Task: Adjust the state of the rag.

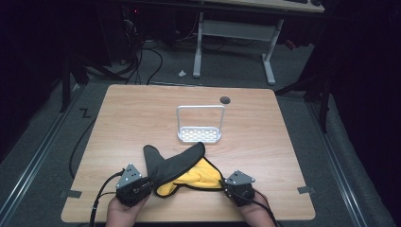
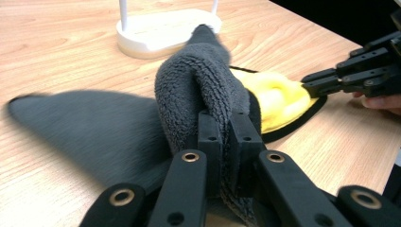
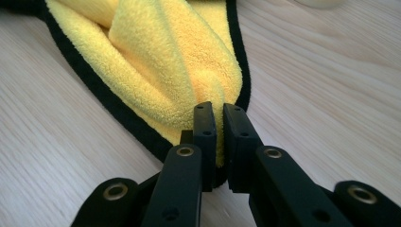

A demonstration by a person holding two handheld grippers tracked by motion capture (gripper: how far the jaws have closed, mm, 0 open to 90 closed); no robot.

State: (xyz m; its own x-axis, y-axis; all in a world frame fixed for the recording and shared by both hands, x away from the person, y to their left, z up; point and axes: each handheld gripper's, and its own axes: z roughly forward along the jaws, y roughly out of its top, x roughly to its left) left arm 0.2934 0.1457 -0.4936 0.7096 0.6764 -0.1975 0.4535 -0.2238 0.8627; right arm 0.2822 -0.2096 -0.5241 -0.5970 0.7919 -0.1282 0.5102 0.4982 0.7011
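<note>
- High view: a cloth (image 1: 182, 170), grey on one face and yellow on the other with a dark edge, is seen lying crumpled at the near side of the wooden table (image 1: 142, 113), in front of a small white rack (image 1: 199, 125) with a wire hoop.
- Left gripper view: the left gripper (image 2: 226, 135) is clamped on a thick fold of the grey side, with the pile bunched up between the jaws.
- Right gripper view: the right gripper (image 3: 218, 124) is closed on the yellow side near the dark hem; the cloth is pinched between the pads.
- The step in hand is judged to be lifting or spreading the cloth by two held points.
- To do it well, both grips should be kept firm and the hands drawn apart evenly, so that the slack is taken out without the hem being tugged free.
- The right hold is close to the edge and could slip; a gentle, level pull is advised there.
- The rack should be kept clear of as the cloth is raised.
</note>
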